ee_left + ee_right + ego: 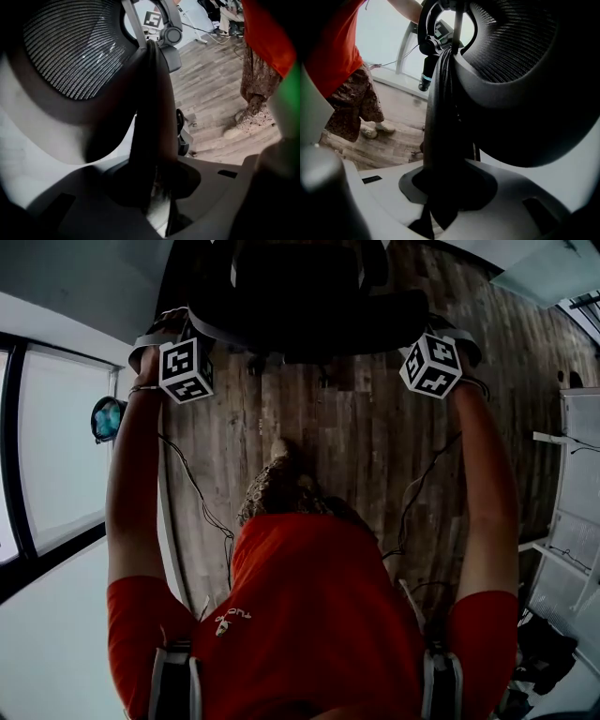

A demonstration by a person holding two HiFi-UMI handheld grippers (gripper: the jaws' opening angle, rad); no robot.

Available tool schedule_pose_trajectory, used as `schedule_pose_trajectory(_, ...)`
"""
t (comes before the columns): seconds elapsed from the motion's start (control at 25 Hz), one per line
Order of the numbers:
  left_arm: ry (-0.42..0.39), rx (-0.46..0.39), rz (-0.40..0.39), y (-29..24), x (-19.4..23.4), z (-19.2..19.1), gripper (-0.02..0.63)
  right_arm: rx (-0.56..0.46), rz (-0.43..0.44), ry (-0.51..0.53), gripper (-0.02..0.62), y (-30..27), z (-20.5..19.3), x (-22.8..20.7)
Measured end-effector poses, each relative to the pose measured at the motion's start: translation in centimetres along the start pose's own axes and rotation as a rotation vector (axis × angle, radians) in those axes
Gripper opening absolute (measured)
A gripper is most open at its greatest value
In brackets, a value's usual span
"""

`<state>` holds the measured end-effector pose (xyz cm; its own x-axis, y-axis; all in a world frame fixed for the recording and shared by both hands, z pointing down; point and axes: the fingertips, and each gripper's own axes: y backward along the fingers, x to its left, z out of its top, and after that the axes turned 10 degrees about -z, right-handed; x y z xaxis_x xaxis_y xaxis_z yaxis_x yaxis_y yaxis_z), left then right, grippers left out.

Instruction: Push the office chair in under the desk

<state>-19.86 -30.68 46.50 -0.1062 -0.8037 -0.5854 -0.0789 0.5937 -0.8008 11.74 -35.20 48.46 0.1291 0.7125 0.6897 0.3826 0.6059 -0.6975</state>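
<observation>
The black office chair (300, 296) stands at the top of the head view, its back toward me. My left gripper (187, 334) sits at the left edge of the backrest and my right gripper (427, 334) at the right edge. In the left gripper view the dark backrest rim (152, 117) runs down between the jaws of the left gripper (152, 187), with mesh (75, 47) beside it. The right gripper view shows the same: the rim (443, 117) is clamped in the right gripper (440, 187). I cannot make out the desk for certain.
Wooden floor (356, 456) lies under me, with my shoe (277, 451) on it. A window (56, 456) lines the left side. A white rack (572, 484) stands at the right. Cables trail from both grippers. A chair caster (183, 136) shows below the backrest.
</observation>
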Motion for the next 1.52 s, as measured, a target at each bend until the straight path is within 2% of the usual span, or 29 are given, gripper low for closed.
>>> schedule_pose_trajectory(0.52, -0.013, -0.023, 0.025, -6.4, 9.9, -2.2, 0.107, 0.020, -0.002, -0.006, 0.108, -8.2, -2.0, -8.4)
schedule_pose_trajectory(0.96, -0.023, -0.036, 0.021, -12.6, 19.0, -3.9, 0.106, 0.018, -0.031, -0.021, 0.109, -14.6, -2.6, -17.5)
schedule_pose_trajectory(1.52, -0.009, -0.005, 0.007, -19.1, 28.0, -4.9, 0.106, 0.005, -0.035, -0.019, 0.109, -21.9, -5.2, -25.8)
